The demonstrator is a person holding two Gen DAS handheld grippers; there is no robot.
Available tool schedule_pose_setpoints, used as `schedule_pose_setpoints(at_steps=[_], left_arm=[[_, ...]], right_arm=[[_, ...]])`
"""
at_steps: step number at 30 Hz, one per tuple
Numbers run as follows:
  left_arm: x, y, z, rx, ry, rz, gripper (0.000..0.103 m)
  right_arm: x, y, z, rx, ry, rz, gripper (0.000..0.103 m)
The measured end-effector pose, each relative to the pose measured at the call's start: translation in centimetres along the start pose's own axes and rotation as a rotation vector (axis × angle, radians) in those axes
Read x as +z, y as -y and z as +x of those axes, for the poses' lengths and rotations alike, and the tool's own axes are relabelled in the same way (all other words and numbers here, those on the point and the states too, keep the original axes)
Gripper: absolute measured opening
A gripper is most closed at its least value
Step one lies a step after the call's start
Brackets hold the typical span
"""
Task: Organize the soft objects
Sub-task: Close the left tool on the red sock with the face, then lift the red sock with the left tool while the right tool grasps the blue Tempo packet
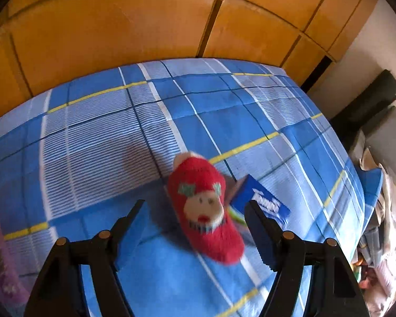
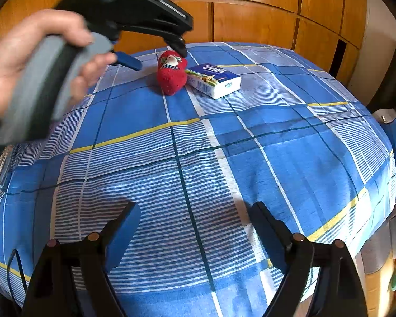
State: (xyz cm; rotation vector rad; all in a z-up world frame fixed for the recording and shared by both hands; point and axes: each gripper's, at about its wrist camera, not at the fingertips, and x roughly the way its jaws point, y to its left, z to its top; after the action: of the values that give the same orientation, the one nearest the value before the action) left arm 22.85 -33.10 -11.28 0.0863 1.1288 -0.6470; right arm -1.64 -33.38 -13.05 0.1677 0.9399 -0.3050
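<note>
The red fuzzy sock point(image 1: 206, 211) lies on the bed point(image 1: 97, 137), w/ a little face stitched on it & a pale cuff at one end. Just beside it, touching or nearly so, sits a blue & white tissue pack point(image 2: 215, 79). The left gripper point(image 1: 195, 219) is right over the sock w/ its fingers point(image 1: 261, 235) apart, one on each side, not pressing on it. From the right wrist view you can see a hand point(image 2: 26, 60) holding that gripper tipped down at the sock; one finger looks very near the cuff end, can't tell if it touches. The right gripper point(image 2: 195, 227) hangs over bare bedspread well apart from both things, fingers wide & nothing between them. The sock looks super light & squishy, so prob it will fold & flop when picked up, not slip. No way to break it. Best spot to take hold is prob across the fat middle, where the fuzz is thick & fills the gap between the fingers; the thin cuff could pull out. The bed is soft too, so pushing down may just sink the sock in. Watch the tissue pack: it's so close the far finger could catch it too. A purple patterned thing point(image 1: 0, 269) peeks in at the bed's edge; too blurry to say what.
</note>
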Motion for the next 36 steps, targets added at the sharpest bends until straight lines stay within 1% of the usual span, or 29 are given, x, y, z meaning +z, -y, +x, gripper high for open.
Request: schedule_pose_setpoints(at_steps=[1,2,3,4,5,7,12,13,16,18,20,22,24,26,29,31,32,33,36], left_arm=[[0.3,-0.1,0.6,0.006,-0.008,-0.001,0.073],[0.4,-0.2,1.3,0.011,-0.021,-0.003,0.068],[0.5,-0.4,1.9,0.004,-0.039,-0.010,0.050],[0.3,-0.8,2.4,-0.020,-0.059,-0.027,0.031],[0.1,-1.2,2.5,-0.043,-0.064,-0.045,0.030],[-0.6,-1.6,1.8,-0.062,-0.042,-0.046,0.023],[-4.0,-3.4,-1.2,-0.050,-0.050,-0.053,0.022],[-5.1,-3.7,-1.9,-0.047,-0.053,-0.044,0.022],[-8.3,-4.5,-3.7,-0.008,-0.057,-0.007,0.022],[-10.6,-5.0,-4.9,-0.002,-0.050,0.017,0.022],[-12.5,-5.3,-5.9,0.010,-0.038,0.042,0.022],[-13.9,-5.6,-6.4,0.018,-0.016,0.062,0.024],[-14.5,-6.0,-6.4,0.013,0.007,0.060,0.026],[-14.7,-5.8,-6.3,0.025,0.014,0.068,0.027],[-14.7,-5.8,-6.1,0.028,0.020,0.073,0.027],[-14.6,-5.7,-6.0,0.027,0.024,0.077,0.027],[-14.5,-5.7,-6.0,0.026,0.026,0.077,0.027],[-14.5,-5.7,-5.9,0.023,0.029,0.075,0.027],[-14.7,-6.0,-6.0,0.009,0.039,0.064,0.027]], right_arm=[[0.0,0.0,0.0,0.002,0.000,0.000,0.089],[0.0,0.0,0.1,0.002,0.000,0.000,0.089],[0.0,0.0,0.1,0.003,0.000,0.000,0.089],[0.0,0.0,0.1,0.003,0.000,-0.001,0.090],[0.0,0.0,0.1,0.006,-0.002,-0.001,0.089],[0.1,0.1,0.1,0.011,-0.006,-0.001,0.089],[0.7,0.3,0.2,0.022,-0.024,0.014,0.088],[0.8,0.4,0.2,0.027,-0.028,0.018,0.087],[1.5,1.2,0.1,0.059,-0.039,0.035,0.079],[2.2,2.0,0.1,0.084,-0.037,0.045,0.079],[3.3,2.7,0.1,0.094,-0.013,0.025,0.079],[4.8,3.0,0.4,0.096,0.011,-0.033,0.079],[7.0,2.8,1.0,0.096,0.036,-0.114,0.079],[8.8,2.4,2.0,0.090,0.037,-0.181,0.080],[12.3,1.7,4.6,0.057,0.005,-0.279,0.080],[13.8,1.4,5.8,0.043,-0.012,-0.320,0.081],[14.8,1.1,6.7,0.037,-0.032,-0.351,0.083],[15.5,0.8,7.6,0.026,-0.061,-0.381,0.085],[16.7,0.4,9.7,-0.006,-0.106,-0.440,0.085]])
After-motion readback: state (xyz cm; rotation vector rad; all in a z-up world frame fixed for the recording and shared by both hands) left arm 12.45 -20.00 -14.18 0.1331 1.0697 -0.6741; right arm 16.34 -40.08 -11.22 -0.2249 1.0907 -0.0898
